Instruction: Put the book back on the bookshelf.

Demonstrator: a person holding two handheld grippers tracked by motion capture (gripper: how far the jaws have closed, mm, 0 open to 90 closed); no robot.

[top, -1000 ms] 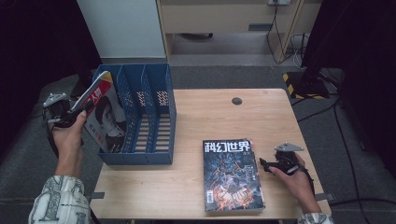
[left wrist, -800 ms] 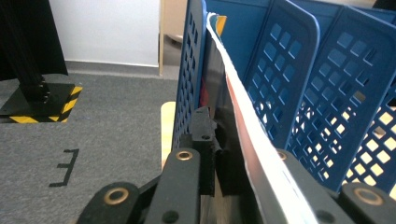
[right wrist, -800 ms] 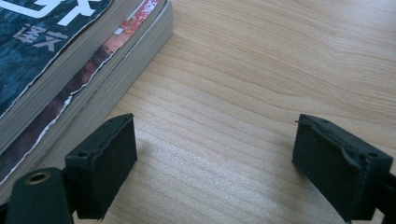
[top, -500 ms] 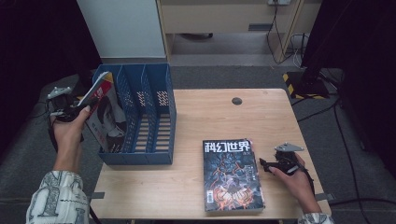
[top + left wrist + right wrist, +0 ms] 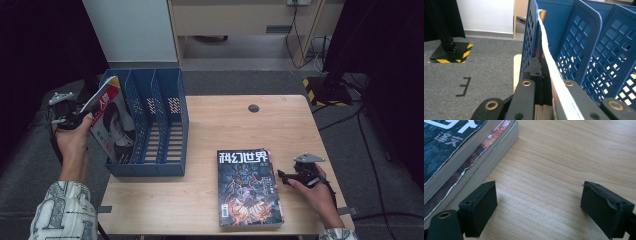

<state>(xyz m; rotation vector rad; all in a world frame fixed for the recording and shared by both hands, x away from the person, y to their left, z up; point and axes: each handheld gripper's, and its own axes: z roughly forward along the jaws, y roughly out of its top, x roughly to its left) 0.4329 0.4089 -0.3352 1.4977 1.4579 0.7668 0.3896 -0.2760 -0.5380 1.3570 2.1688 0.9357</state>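
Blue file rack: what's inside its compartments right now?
In the blue file rack, the leftmost slot has a red-and-white magazine leaning, gripped by the left gripper. The other slots look empty, though their dividers hide the lower parts.

A stack of magazines (image 5: 249, 187) lies at the lower centre of a wooden table (image 5: 220, 125), a small dark round hole (image 5: 253, 108) near its far edge; a yellow-and-black striped base (image 5: 327, 90) stands at upper right.

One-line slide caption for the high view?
Left gripper lowers a magazine into the blue file rack; right gripper waits open.
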